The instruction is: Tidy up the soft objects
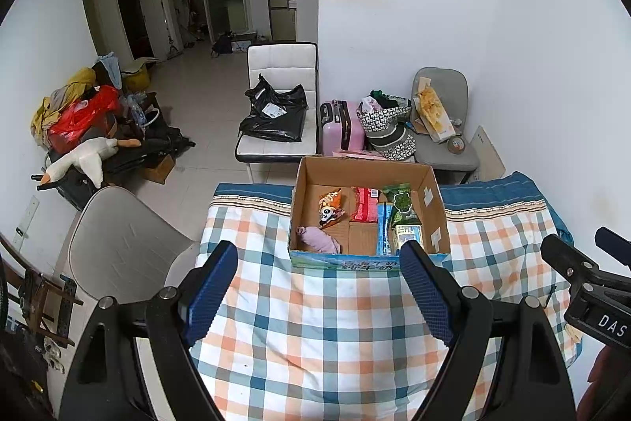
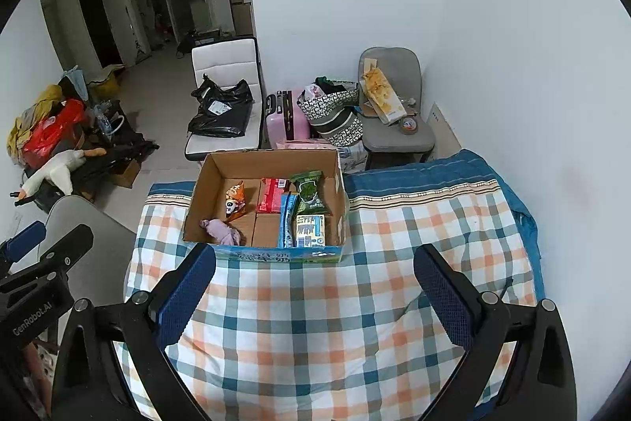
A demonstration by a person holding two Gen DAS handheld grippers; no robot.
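Observation:
An open cardboard box (image 1: 432,198) (image 2: 201,192) stands on the checked tablecloth (image 1: 315,322) (image 2: 315,322). In it lie a purple soft cloth (image 1: 318,239) (image 2: 223,231), an orange panda snack bag (image 1: 330,208) (image 2: 235,202), a red packet (image 1: 364,204) (image 2: 272,195), a green packet (image 1: 402,202) (image 2: 309,194) and a blue-and-yellow pack (image 1: 410,235) (image 2: 310,229). My left gripper (image 1: 319,261) is open and empty, just short of the box's near wall. My right gripper (image 2: 315,265) is open and empty, also in front of the box.
A grey chair (image 1: 122,243) (image 2: 98,243) stands left of the table. Beyond are a white chair with a black bag (image 1: 276,109) (image 2: 223,109), a pink suitcase (image 1: 341,127) (image 2: 286,119), a grey chair (image 1: 441,121) and a clutter pile with a plush goose (image 1: 83,156) (image 2: 55,170).

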